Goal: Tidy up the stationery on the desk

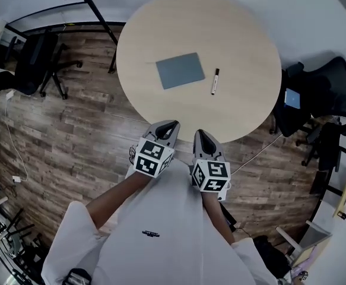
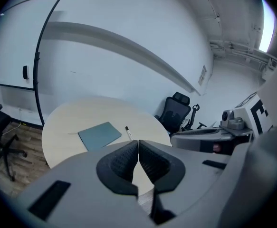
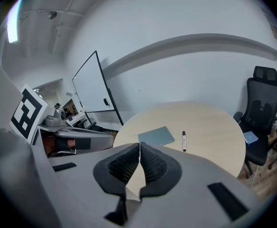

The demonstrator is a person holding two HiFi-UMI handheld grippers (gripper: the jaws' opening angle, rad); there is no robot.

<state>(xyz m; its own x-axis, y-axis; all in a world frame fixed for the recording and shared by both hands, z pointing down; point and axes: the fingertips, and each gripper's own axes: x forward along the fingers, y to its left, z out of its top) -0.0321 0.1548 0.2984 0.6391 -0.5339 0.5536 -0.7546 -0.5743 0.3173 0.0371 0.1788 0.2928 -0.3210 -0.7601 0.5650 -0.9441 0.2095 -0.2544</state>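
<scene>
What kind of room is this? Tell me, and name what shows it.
Most likely an office meeting room: a round table with a notebook and marker on it, swivel chairs nearby, and a whiteboard by the wall.

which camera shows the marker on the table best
The head view. It looks down on the marker and shows its full length, white barrel and dark cap, lying just right of the grey notebook. The right gripper view also shows it whole, but smaller and foreshortened. In the left gripper view it is only a tiny slanted sliver.
</scene>
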